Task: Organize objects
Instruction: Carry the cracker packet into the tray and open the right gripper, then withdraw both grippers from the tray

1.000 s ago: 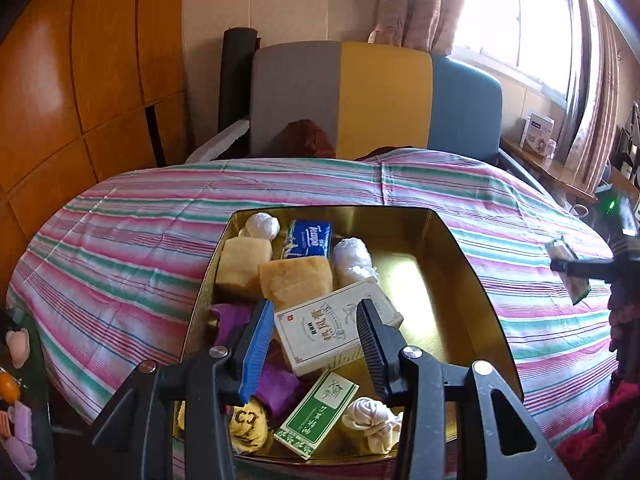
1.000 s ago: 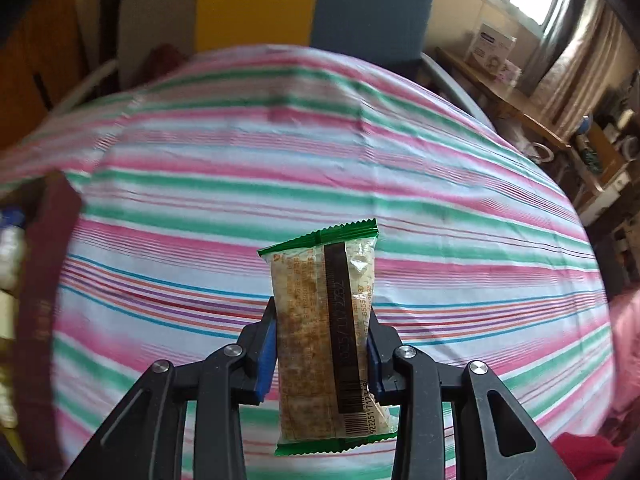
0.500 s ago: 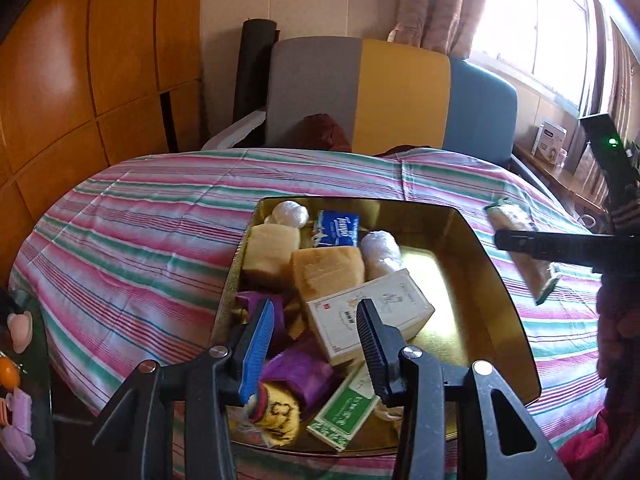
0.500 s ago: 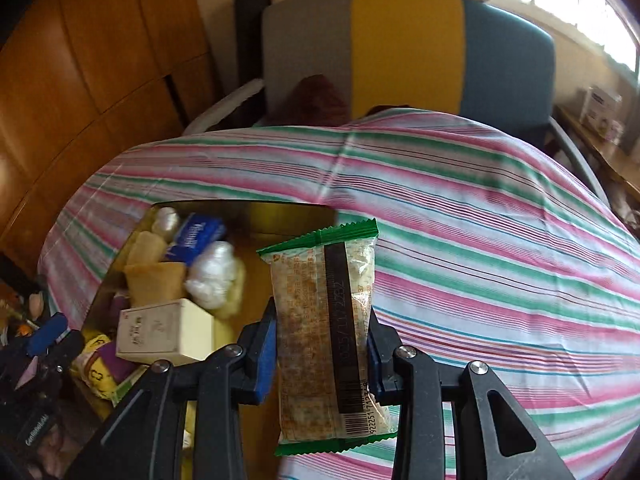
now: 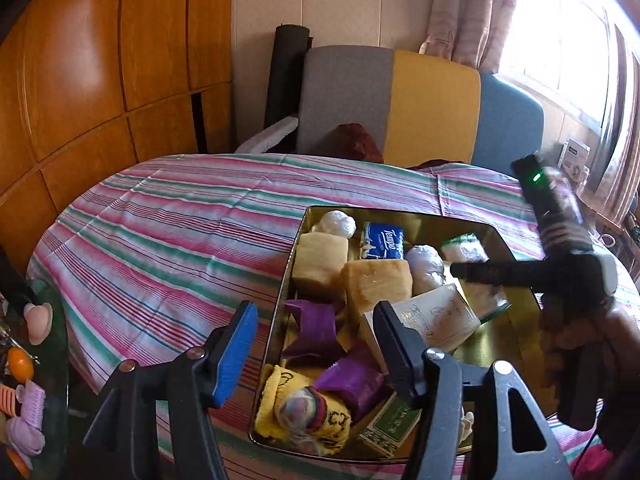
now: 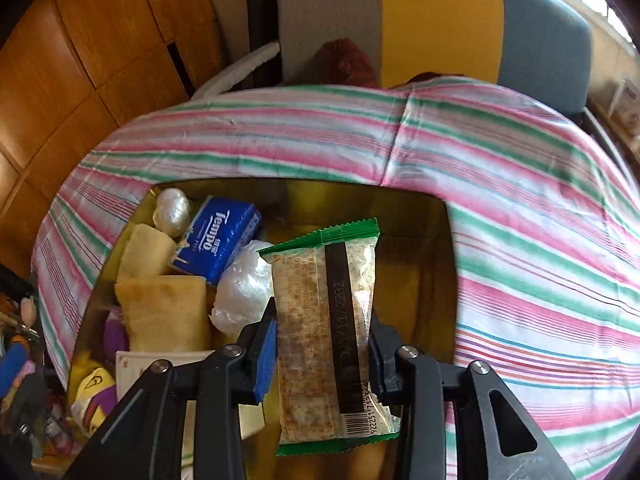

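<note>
The right gripper (image 6: 322, 354), jaws clenched on the snack packet (image 6: 328, 332), is hanging over the nearly full gold tin (image 6: 420, 208) at frame centre; the left gripper (image 5: 316, 344), jaws just widening and empty, is hovering; only release is remaining.

In the left wrist view the right gripper (image 5: 472, 270) at the right of the frame is smeared by motion, so the snack packet (image 5: 466, 248) it carries shows only as a pale blur (no print readable), and the hand (image 5: 580, 332) behind it runs off the right edge. The green box (image 5: 390, 426) at the lower middle is partly covered by the left gripper's (image 5: 312, 346) right finger, its lettering too small to read. In the right wrist view the white box (image 6: 134, 362) at the lower left is mostly hidden behind that gripper's frame, and the gold tray's (image 6: 448, 216) near rim is cut off by the bottom edge.
</note>
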Action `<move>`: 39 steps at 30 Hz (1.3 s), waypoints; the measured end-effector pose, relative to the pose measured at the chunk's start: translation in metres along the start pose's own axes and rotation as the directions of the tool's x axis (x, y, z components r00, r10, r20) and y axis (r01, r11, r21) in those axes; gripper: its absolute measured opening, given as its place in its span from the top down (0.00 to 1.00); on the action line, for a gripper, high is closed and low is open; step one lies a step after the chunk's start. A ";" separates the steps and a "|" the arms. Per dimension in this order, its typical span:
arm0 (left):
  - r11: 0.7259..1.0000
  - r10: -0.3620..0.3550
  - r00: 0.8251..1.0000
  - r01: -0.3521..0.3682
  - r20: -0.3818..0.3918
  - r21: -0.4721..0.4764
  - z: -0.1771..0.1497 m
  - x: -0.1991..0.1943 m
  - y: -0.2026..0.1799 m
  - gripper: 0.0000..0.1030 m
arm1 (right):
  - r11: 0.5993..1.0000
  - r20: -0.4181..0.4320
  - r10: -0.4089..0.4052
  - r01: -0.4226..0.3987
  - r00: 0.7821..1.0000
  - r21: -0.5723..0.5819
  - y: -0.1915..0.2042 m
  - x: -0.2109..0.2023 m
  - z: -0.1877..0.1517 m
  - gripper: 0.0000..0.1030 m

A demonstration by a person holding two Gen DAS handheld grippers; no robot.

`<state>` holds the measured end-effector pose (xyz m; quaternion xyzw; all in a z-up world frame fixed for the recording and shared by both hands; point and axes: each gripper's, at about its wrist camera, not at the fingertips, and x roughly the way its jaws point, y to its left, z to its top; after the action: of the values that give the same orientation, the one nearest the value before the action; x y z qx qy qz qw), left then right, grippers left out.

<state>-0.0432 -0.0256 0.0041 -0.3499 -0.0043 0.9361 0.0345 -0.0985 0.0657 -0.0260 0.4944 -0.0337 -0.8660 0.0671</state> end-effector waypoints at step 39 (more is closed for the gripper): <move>0.995 0.081 0.993 -0.086 0.080 0.055 -0.015 -0.047 -0.026 0.48 | 0.997 0.312 -0.053 0.065 0.949 -0.029 0.028 -0.101 -0.107 0.23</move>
<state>0.0035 -0.0031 0.0246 -0.3121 0.0363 0.9493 0.0053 0.0464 0.0539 0.0093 0.3512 -0.0120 -0.9352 0.0447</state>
